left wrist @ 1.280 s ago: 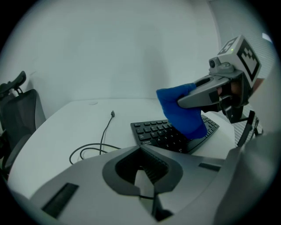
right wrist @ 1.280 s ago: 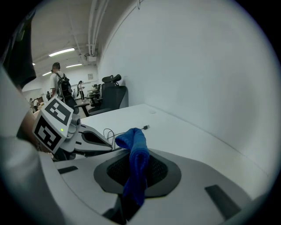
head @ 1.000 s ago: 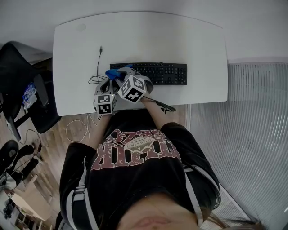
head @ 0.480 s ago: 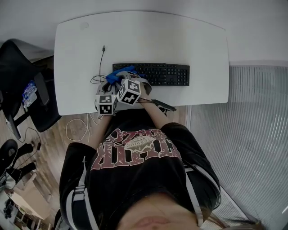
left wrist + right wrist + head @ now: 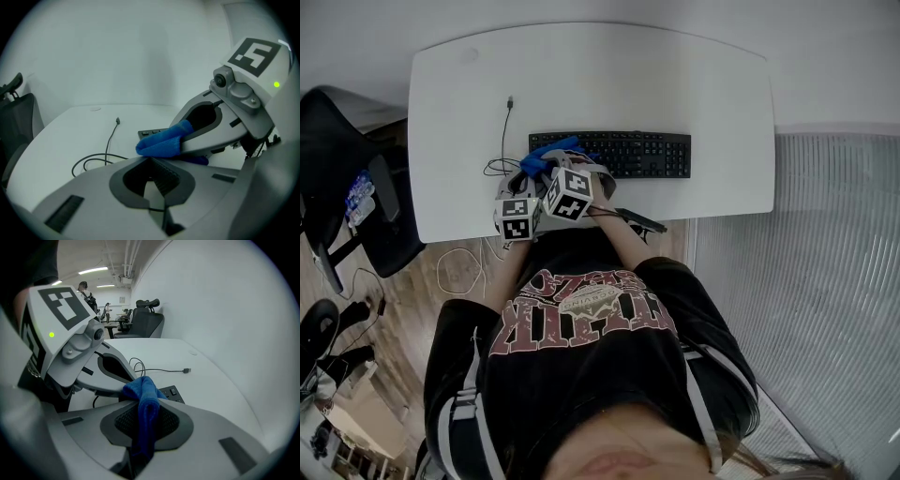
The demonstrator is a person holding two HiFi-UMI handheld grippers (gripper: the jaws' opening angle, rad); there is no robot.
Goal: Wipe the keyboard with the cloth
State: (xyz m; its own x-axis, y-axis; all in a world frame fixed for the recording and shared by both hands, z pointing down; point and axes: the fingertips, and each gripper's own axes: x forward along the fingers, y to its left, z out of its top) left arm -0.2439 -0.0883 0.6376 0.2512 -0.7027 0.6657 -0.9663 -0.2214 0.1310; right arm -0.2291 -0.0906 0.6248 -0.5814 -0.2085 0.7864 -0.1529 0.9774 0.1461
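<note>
A black keyboard (image 5: 623,155) lies across the middle of the white desk (image 5: 694,84). At its left end my right gripper (image 5: 555,169) is shut on a folded blue cloth (image 5: 547,157). In the right gripper view the cloth (image 5: 143,394) is clamped between the jaws and drapes over them, with keyboard keys (image 5: 171,392) just beyond. My left gripper (image 5: 525,180) sits close beside it on the left, off the keyboard. Seen in its own view, the left gripper (image 5: 151,161) is shut and empty. The cloth (image 5: 161,142) juts in from the right, over the keyboard's corner (image 5: 149,133).
A thin black cable (image 5: 503,131) with a loose plug end runs from a coil left of the keyboard toward the back of the desk. A black office chair (image 5: 347,178) stands off the desk's left edge. More cables lie on the wooden floor (image 5: 455,272).
The right gripper has drawn back slightly toward the person, with the cloth still at the keyboard's left end. The left gripper has hardly moved.
</note>
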